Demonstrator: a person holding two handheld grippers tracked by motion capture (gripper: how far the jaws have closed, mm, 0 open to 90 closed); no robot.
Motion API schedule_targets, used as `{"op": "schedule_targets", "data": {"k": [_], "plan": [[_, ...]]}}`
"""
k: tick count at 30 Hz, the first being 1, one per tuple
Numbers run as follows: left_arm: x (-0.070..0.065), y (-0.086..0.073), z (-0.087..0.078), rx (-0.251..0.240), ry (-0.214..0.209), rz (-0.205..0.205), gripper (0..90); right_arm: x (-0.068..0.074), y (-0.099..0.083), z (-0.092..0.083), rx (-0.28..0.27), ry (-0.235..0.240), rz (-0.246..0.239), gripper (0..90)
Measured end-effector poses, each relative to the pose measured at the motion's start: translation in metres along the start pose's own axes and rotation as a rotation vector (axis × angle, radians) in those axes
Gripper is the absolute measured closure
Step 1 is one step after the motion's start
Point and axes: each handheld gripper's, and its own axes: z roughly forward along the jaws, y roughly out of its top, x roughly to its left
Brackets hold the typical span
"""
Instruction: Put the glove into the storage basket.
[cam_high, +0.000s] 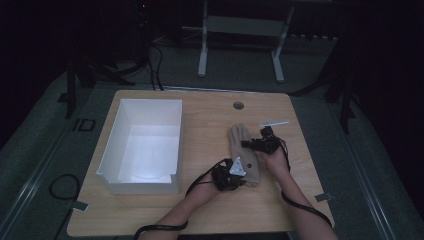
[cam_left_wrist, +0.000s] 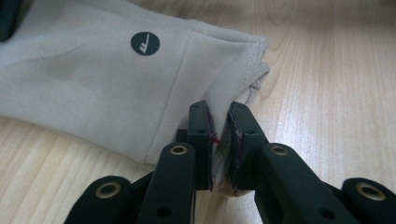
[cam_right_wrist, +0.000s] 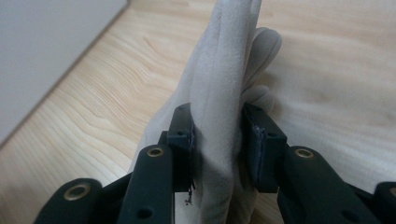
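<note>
We work at a pale wooden table (cam_high: 200, 210) in a dim room, a white box (cam_high: 142, 145) on its left. The beige glove (cam_high: 245, 150) lies right of centre; our left tool (cam_left_wrist: 218, 135) pinches its cuff, our right tool (cam_right_wrist: 217, 140) clamps its fingers.

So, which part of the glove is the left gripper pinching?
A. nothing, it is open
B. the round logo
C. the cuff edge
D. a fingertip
C: in the left gripper view the left gripper is shut on the hemmed cuff edge of the glove, away from the round logo.
</note>
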Motion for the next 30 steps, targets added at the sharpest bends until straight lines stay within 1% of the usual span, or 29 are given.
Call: {"op": "schedule_targets", "data": {"k": [3,4,6,8,10,11,13,14,16,18,22,26,28,30], "plan": [[-0.001,0.005,-0.007,-0.007,0.005,0.008,81.6,0.004,0.005,-0.007,-0.025,0.031,0.007,66.4],[-0.002,0.008,-0.011,-0.004,0.010,0.019,81.6,0.006,0.007,-0.010,-0.030,0.034,0.005,66.3],[-0.003,0.014,-0.018,-0.004,0.016,0.030,81.5,0.010,0.011,-0.017,-0.053,0.051,0.009,66.3],[-0.004,0.019,-0.023,-0.003,0.021,0.036,81.6,0.013,0.016,-0.023,-0.062,0.039,-0.001,66.3],[-0.004,0.025,-0.030,0.002,0.019,0.035,81.6,0.017,0.020,-0.028,-0.069,0.045,-0.004,66.3],[-0.004,0.028,-0.034,0.008,0.021,0.045,81.6,0.018,0.022,-0.031,-0.070,0.043,-0.007,66.3],[-0.002,0.034,-0.043,0.001,0.010,0.039,81.5,0.021,0.027,-0.037,-0.086,0.053,-0.011,66.3],[-0.002,0.034,-0.043,0.001,0.010,0.039,81.5,0.021,0.027,-0.037,-0.086,0.053,-0.011,66.3],[0.000,0.041,-0.054,-0.013,0.003,0.025,81.5,0.025,0.034,-0.046,-0.105,0.057,-0.018,66.3],[0.000,0.046,-0.061,-0.010,0.014,0.037,81.5,0.029,0.039,-0.053,-0.125,0.068,-0.017,66.3],[-0.002,0.056,-0.073,-0.014,0.027,0.043,81.5,0.036,0.049,-0.065,-0.156,0.074,-0.027,66.3],[-0.004,0.062,-0.085,-0.011,0.042,0.052,81.6,0.043,0.056,-0.074,-0.183,0.092,-0.032,66.2],[-0.003,0.064,-0.090,-0.007,0.049,0.051,81.6,0.047,0.060,-0.077,-0.196,0.094,-0.043,66.3],[-0.002,0.066,-0.097,0.002,0.050,0.053,81.6,0.051,0.063,-0.079,-0.200,0.086,-0.060,66.2]]}}
